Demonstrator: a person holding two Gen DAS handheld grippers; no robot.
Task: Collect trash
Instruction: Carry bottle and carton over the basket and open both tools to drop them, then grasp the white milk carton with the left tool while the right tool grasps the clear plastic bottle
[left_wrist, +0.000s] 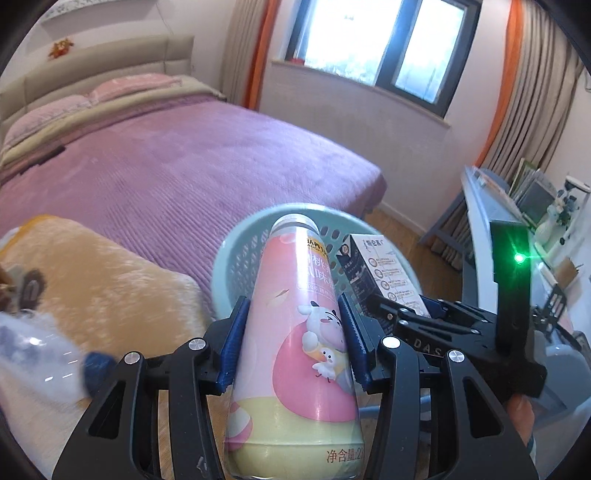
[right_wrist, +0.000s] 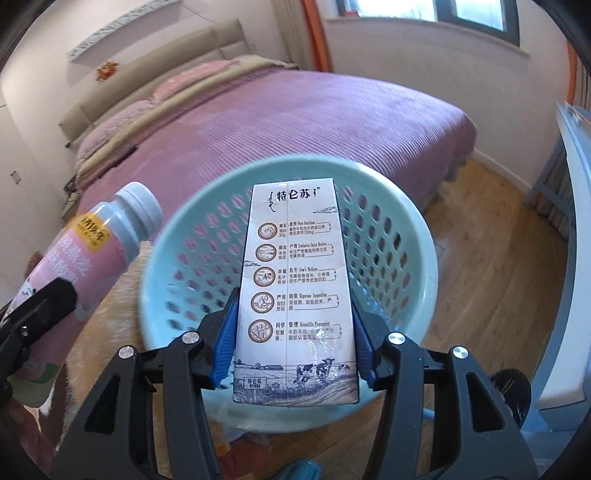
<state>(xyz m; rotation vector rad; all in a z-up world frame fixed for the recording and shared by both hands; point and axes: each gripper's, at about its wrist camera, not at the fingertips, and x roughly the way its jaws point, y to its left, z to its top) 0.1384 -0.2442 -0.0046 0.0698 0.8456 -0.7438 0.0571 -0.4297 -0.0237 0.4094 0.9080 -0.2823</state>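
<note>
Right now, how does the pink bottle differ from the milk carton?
The pink bottle is round, with cartoon animals on a pink and yellow label and a grey cap; the milk carton is a flat-sided box, white with blue print and a cow drawing. The bottle sits in the left tool, the carton in the right tool. The carton is over the basket; the bottle is beside the rim. Both are clamped between blue pads.

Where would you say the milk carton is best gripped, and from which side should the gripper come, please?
Grip the milk carton across its two narrow sides at the lower body, coming from its base end along its length, as the right gripper does. Its flat, parallel sides seat the pads squarely, leaving the top free to tip into the basket.
</note>
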